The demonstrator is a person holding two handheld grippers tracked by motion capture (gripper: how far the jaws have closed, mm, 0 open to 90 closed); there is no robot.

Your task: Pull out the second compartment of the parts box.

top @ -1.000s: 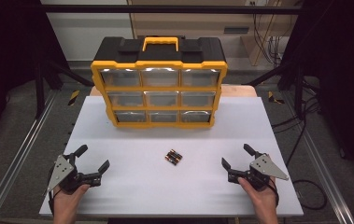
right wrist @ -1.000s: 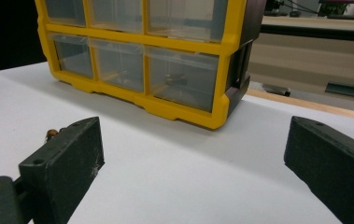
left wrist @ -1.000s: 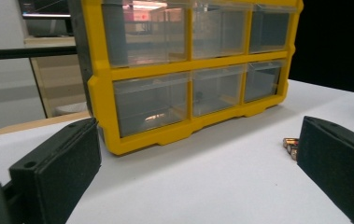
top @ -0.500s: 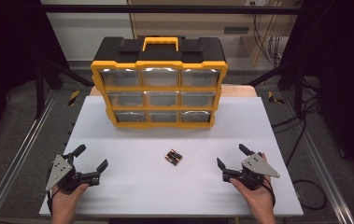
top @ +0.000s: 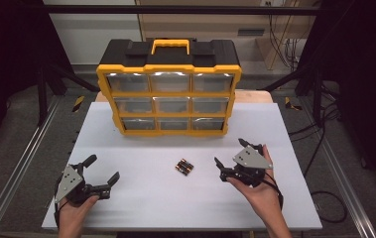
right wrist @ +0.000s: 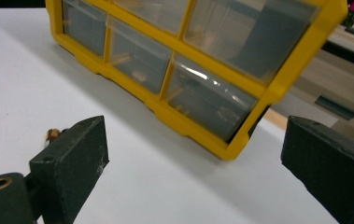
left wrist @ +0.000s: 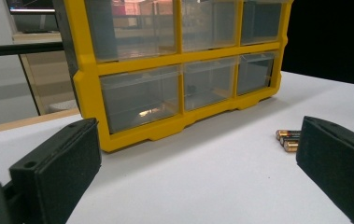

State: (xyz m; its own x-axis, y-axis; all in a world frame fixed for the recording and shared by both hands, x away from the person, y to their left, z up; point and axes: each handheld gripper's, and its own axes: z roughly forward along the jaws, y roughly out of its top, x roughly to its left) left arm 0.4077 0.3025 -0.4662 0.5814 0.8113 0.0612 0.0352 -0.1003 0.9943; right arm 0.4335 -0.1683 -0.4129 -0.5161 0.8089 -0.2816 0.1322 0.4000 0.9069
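Right claw (top: 230, 154) open near batteries (top: 185, 167).

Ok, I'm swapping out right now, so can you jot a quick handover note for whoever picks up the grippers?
Left gripper: open, holding nothing, resting low at the near left of the white table.
Right gripper: open, holding nothing, just right of the batteries.
The batteries lie loose together mid-table, in front of the yellow drawer organizer, whose drawers all look shut.
Done: nothing picked up.
Left: probably grasp the batteries; open a drawer if they go inside.

High cam overhead, faces fwd; both gripper cams low, share organizer (top: 169, 94).
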